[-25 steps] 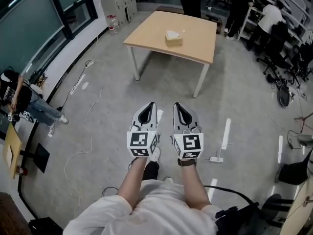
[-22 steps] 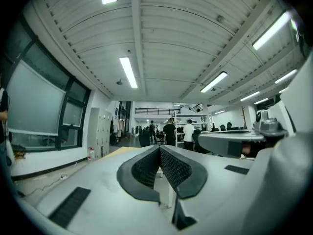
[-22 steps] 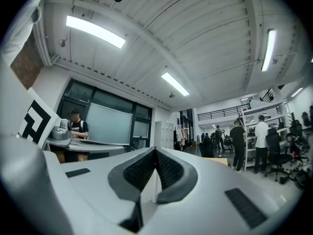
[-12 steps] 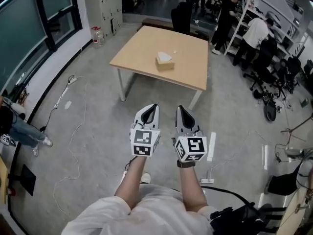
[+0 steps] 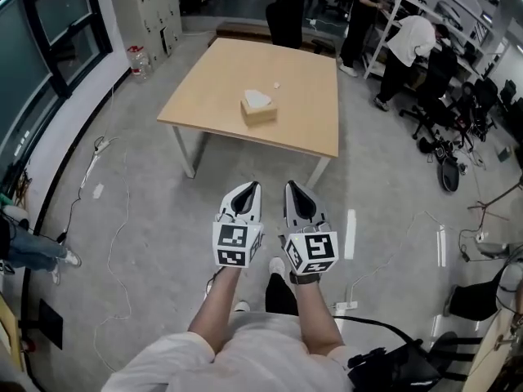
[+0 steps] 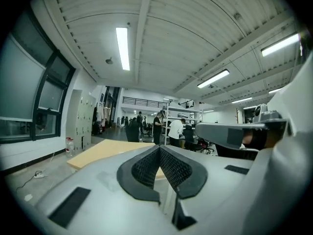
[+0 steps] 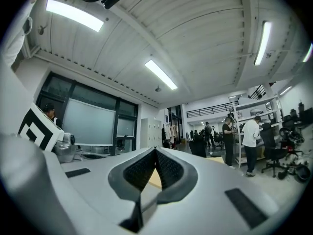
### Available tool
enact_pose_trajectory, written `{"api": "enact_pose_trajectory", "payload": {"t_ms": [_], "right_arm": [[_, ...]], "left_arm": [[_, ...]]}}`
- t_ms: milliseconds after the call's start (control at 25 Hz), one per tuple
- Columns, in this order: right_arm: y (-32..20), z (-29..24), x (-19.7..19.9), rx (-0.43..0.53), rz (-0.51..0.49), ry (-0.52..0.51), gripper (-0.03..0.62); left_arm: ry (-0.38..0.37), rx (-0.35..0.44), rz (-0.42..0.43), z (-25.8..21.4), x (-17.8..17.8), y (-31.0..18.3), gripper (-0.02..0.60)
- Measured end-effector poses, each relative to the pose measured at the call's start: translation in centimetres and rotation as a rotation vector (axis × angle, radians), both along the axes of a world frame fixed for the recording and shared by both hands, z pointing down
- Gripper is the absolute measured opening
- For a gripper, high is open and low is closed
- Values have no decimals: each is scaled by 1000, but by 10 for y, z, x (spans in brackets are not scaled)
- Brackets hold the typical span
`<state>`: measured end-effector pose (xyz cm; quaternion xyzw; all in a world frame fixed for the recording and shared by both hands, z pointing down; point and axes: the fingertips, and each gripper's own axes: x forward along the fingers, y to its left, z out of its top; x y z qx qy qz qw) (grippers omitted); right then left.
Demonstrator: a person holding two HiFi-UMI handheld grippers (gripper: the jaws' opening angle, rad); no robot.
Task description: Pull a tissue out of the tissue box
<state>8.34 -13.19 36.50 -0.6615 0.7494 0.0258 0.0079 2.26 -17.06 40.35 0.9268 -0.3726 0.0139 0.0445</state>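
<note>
A tan tissue box [image 5: 258, 108] with a white tissue sticking out of its top stands on a light wooden table [image 5: 212, 104] ahead of me. Both grippers are held level over the floor, well short of the table. My left gripper [image 5: 254, 184] is shut with nothing in it; in the left gripper view its tips [image 6: 159, 147] meet, with the table [image 6: 100, 152] far beyond. My right gripper [image 5: 288, 184] is shut and empty too, its tips [image 7: 155, 150] touching. The box is not visible in either gripper view.
Cables [image 5: 122, 227] trail over the grey floor at the left and a power strip [image 5: 341, 307] lies at the right. People stand by shelves [image 5: 409, 39] behind the table, with office chairs [image 5: 445, 129] at the right. Lockers [image 5: 155, 6] and windows line the left wall.
The table and tissue box have come nearer and lower in the head view as I walk toward them. Both grippers stay side by side and shut.
</note>
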Motion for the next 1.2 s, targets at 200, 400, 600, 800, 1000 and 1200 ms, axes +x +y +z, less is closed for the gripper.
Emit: {"api": "enact_pose_trajectory", "payload": {"t_ms": [200,400,600,800,1000,1200], "right_arm": [[-85,-28,46,28,-95,-7,2],[-154,-60,101,83,-124,16,2],[-210,-42,130,42,-155,-13,2],[-264,-6,137,-39,-230,-42,2],[-360,-25,142,-12,-216,-25,2],[-444,-42,110,23,-212,22,2]], "left_arm": [[-25,49,-21,-25,55,-73,0],[-23,129,-72,-61,101,-139,0],[-4,128,-131,-63,118,-194,0],[0,52,-96,-35,134,-262,0],[57,71,-84,-55,135,-355,0],[102,105,-30,-71,114,-433,0]]}}
